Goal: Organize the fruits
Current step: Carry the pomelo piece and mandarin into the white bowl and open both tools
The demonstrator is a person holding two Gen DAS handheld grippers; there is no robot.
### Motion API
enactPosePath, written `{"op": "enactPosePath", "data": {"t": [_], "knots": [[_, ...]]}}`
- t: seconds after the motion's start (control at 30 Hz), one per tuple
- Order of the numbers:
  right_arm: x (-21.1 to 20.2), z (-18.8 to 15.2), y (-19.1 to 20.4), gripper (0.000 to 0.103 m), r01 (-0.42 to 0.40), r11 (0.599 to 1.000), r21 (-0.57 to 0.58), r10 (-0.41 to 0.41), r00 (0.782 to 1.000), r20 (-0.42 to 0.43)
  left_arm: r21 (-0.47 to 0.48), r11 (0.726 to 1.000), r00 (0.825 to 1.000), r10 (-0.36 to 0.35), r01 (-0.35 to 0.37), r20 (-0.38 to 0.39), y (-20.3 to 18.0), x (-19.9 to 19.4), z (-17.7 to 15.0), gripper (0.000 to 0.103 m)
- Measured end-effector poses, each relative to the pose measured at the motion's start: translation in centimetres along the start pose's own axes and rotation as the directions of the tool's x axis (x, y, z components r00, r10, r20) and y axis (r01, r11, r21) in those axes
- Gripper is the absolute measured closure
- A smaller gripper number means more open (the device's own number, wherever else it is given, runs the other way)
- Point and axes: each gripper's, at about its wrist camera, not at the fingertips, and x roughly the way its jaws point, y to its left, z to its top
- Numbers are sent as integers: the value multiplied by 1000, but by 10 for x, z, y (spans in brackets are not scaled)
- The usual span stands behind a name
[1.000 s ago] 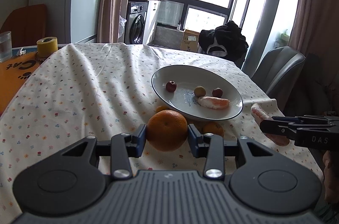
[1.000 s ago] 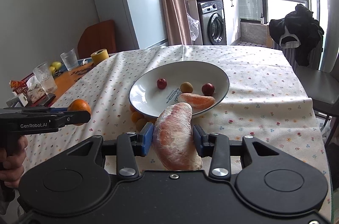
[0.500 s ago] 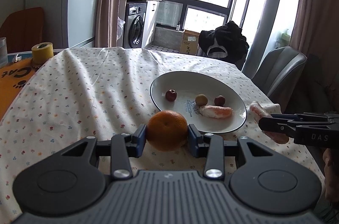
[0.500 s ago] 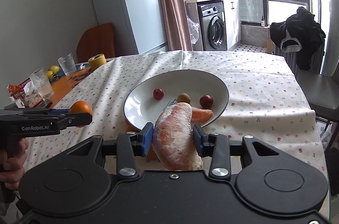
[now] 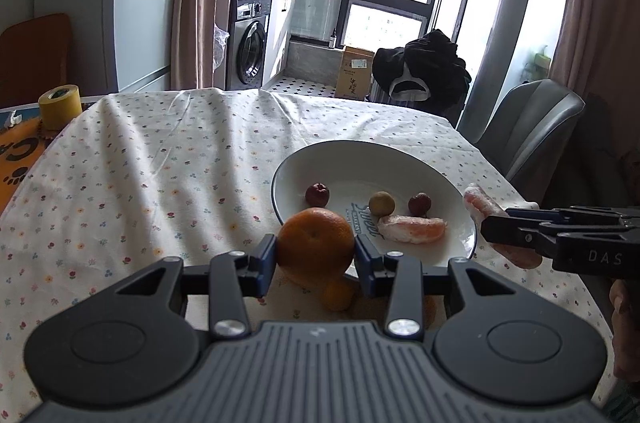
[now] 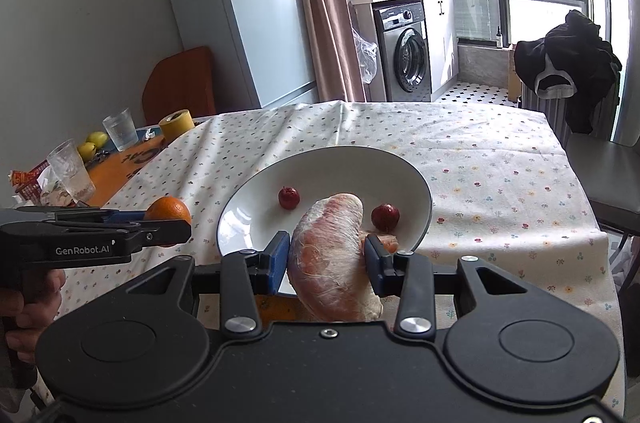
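My left gripper (image 5: pixel 315 254) is shut on a whole orange (image 5: pixel 316 241), held above the near rim of the white plate (image 5: pixel 344 159). My right gripper (image 6: pixel 327 257) is shut on a peeled pomelo segment (image 6: pixel 330 255), raised over the plate's (image 6: pixel 332 163) near edge. In the plate lie two small red fruits (image 5: pixel 317 194) (image 5: pixel 419 203), a small yellow-brown fruit (image 5: pixel 381 203) and another peeled segment (image 5: pixel 412 229). A small orange (image 5: pixel 338 296) sits on the cloth under the left gripper. The left wrist view shows the right gripper (image 5: pixel 486 223) side-on with its segment (image 5: pixel 482 205).
A floral tablecloth (image 5: pixel 160 163) covers the table. At its left end are a yellow tape roll (image 5: pixel 60 101), two glasses (image 6: pixel 72 170) (image 6: pixel 119 128) and yellow fruits (image 6: pixel 93 142). A grey chair (image 5: pixel 532 127) stands at the right. A hand (image 6: pixel 28 307) holds the left gripper.
Both grippers have risen and moved forward toward the plate with their fruit still held. The plate now sits lower and nearer in both views.
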Motion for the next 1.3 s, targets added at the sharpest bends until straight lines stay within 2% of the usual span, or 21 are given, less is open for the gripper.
{"op": "enactPosePath", "data": {"t": [0.57, 0.73, 0.83, 1.3], "knots": [[24, 10, -14, 65, -2, 1000, 23, 2, 1000, -26, 7, 999, 997, -37, 38, -67, -9, 44, 11, 63], [28, 12, -14, 65, 1, 1000, 28, -1, 1000, -26, 7, 999, 998, -32, 32, -63, -8, 49, 12, 63], [29, 12, -14, 65, 6, 1000, 30, -5, 1000, -27, 16, 1000, 999, -25, 25, -38, -7, 46, 15, 59], [42, 18, 4, 65, -22, 1000, 4, 22, 999, -29, -45, 998, 998, 38, -40, -45, 27, 31, 10, 43]]}}
